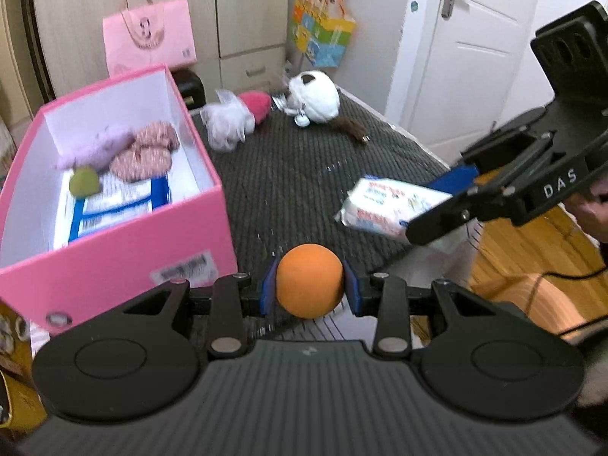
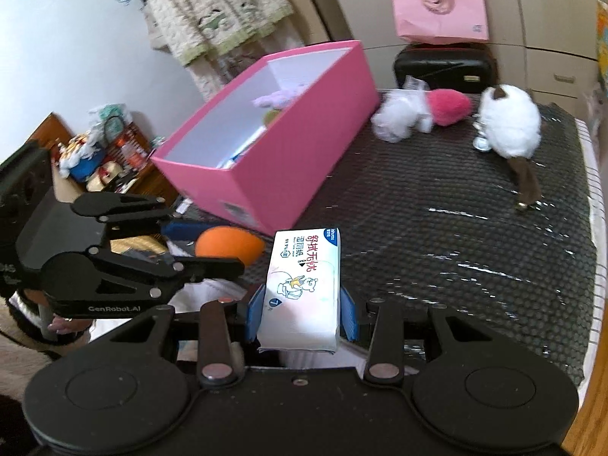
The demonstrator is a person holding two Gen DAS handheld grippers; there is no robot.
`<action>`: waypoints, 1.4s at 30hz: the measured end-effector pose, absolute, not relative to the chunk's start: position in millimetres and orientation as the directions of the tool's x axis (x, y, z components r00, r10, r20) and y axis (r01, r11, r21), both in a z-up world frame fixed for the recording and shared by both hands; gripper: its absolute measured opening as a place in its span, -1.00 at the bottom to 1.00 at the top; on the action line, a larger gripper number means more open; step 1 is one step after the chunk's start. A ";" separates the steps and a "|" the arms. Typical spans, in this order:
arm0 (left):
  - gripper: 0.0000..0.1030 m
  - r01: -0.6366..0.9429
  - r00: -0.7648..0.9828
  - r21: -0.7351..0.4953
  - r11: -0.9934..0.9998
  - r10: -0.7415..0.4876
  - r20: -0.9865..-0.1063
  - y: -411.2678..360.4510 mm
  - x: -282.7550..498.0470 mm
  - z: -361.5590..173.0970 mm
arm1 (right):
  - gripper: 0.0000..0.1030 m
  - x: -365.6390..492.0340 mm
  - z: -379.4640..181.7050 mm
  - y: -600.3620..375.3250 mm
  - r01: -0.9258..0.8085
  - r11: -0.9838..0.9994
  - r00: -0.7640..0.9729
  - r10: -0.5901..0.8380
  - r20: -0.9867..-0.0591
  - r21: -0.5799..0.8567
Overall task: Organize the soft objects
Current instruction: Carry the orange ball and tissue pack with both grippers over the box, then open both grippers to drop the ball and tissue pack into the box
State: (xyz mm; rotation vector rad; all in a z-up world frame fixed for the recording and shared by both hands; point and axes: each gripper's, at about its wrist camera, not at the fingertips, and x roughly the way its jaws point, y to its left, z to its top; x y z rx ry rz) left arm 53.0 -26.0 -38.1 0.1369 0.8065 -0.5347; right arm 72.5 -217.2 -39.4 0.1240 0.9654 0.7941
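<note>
1. Tongs tilt downward: my left tongs pinch an orange ball; my right tongs clamp a wipes pack.
2. Ahead-left of both, the pink box holds a lilac plush, knitted pieces, a green ball.
3. Only my right view shows hanging towels.

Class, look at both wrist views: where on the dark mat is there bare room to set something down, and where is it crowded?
Free: the wide stretch of dark mat between the pink box and the mat's right edge, in front of the white plush. Crowded: the far end, where the white mesh puff, pink plush and white plush sit close together.
</note>
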 end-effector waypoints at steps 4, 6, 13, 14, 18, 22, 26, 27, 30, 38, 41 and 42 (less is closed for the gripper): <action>-0.31 0.498 0.569 -0.096 0.862 -0.408 -0.714 -4.7 40.8 -24.1 | -0.10 65.5 -23.9 -201.1 -0.589 0.687 0.296 0.673 -0.678 0.425; -0.31 0.491 0.584 -0.096 0.866 -0.409 -0.701 5.5 36.4 -15.7 | -0.10 63.3 -15.8 -192.3 -0.612 0.670 0.290 0.684 -0.669 0.420; -0.31 0.453 0.653 -0.091 0.887 -0.400 -0.643 40.7 31.1 10.0 | -0.10 63.7 9.5 -162.7 -0.678 0.626 0.295 0.712 -0.637 0.385; -0.31 0.446 0.664 -0.087 0.891 -0.395 -0.635 44.8 32.6 12.8 | -0.10 64.7 12.2 -158.4 -0.685 0.621 0.296 0.715 -0.633 0.381; -0.31 0.419 0.699 -0.085 0.904 -0.381 -0.605 63.3 41.0 21.5 | -0.10 73.8 24.5 -140.2 -0.707 0.609 0.312 0.725 -0.614 0.360; -0.30 0.389 0.726 -0.093 0.916 -0.367 -0.581 81.1 56.8 24.2 | -0.10 86.5 31.5 -123.2 -0.722 0.612 0.345 0.722 -0.599 0.322; -0.30 0.353 0.748 -0.100 0.930 -0.345 -0.566 95.8 79.7 21.4 | -0.10 106.9 33.6 -103.9 -0.723 0.637 0.392 0.698 -0.600 0.268; -0.30 0.343 0.756 -0.097 0.934 -0.336 -0.562 98.2 85.1 20.3 | -0.10 113.5 33.3 -97.6 -0.720 0.648 0.408 0.686 -0.603 0.250; -0.30 0.318 0.773 -0.081 0.945 -0.308 -0.554 105.9 104.0 16.2 | -0.10 130.1 31.5 -78.2 -0.717 0.672 0.448 0.647 -0.617 0.184; -0.30 0.284 0.743 -0.071 0.956 -0.266 -0.614 123.6 166.5 -8.6 | -0.10 185.5 4.6 -28.6 -0.723 0.681 0.429 0.576 -0.696 0.117; -0.30 0.285 0.716 -0.062 0.956 -0.256 -0.650 127.2 183.7 -20.9 | -0.10 198.9 -8.8 -14.4 -0.727 0.682 0.423 0.541 -0.727 0.084; -0.30 0.288 0.708 -0.059 0.956 -0.254 -0.658 128.0 188.2 -24.0 | -0.10 202.0 -12.6 -10.4 -0.728 0.683 0.427 0.526 -0.735 0.066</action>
